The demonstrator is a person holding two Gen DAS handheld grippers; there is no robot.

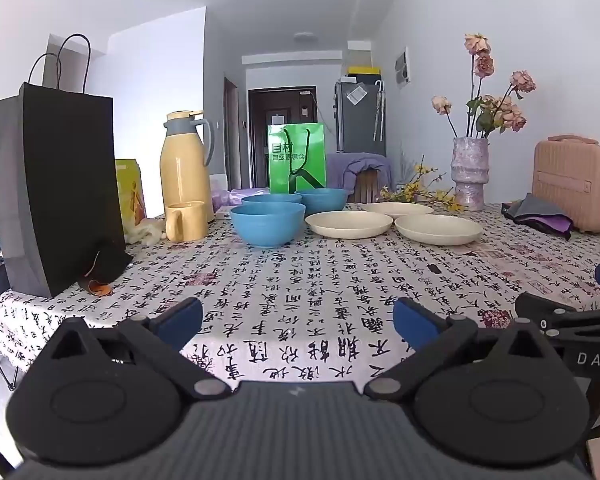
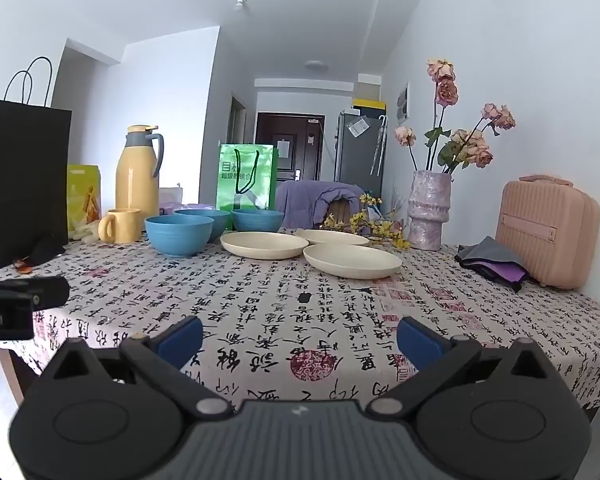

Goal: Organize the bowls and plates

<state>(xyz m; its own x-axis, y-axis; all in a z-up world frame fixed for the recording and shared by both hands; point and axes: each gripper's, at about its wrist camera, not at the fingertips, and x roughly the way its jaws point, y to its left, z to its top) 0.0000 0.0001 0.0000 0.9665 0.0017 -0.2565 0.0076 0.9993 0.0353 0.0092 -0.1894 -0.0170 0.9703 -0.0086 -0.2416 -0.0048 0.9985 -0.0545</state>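
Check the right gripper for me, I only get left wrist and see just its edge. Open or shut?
Observer: Open. In the right wrist view the right gripper has jaws spread wide, only tablecloth between them.
Operator: Anything on the cloth just ahead of it?
Observer: Only a printed round red seal; the nearest plate lies well beyond.
Operator: Pink case is cut off for me. Clear of the plates?
Observer: Yes. It stands whole at far right, a folded cloth between it and the plates.
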